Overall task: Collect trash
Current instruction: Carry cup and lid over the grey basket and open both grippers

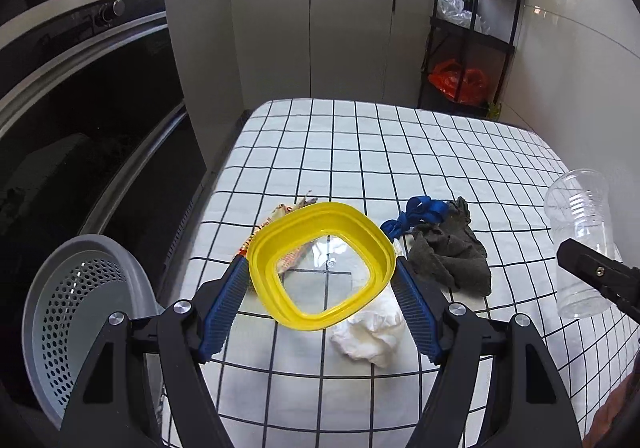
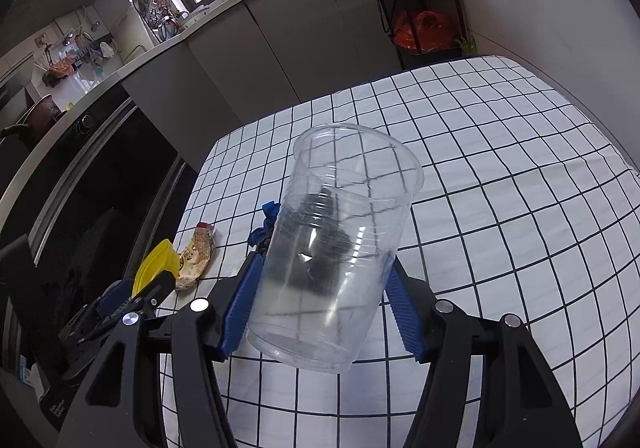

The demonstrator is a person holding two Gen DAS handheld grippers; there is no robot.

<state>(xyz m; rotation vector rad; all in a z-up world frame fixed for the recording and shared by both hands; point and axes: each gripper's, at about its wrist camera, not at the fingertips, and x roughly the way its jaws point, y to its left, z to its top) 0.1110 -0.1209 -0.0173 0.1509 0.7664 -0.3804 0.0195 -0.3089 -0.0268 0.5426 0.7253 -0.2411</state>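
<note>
My left gripper [image 1: 320, 268] is shut on a yellow lid with a clear window [image 1: 280, 256] and holds it above the checked tablecloth [image 1: 360, 152]. My right gripper [image 2: 320, 268] is shut on a clear plastic cup [image 2: 332, 248], tilted, above the table; the cup also shows in the left wrist view [image 1: 580, 240]. On the cloth lie a crumpled white tissue [image 1: 372, 336], a dark grey rag [image 1: 448, 252], a blue strap [image 1: 416, 210] and a snack wrapper [image 2: 196, 260].
A grey perforated bin [image 1: 80, 312] stands at the left, beside the table's edge. A dark oven front [image 1: 80, 128] runs along the left. A black rack [image 1: 472, 36] with bags stands at the far right corner.
</note>
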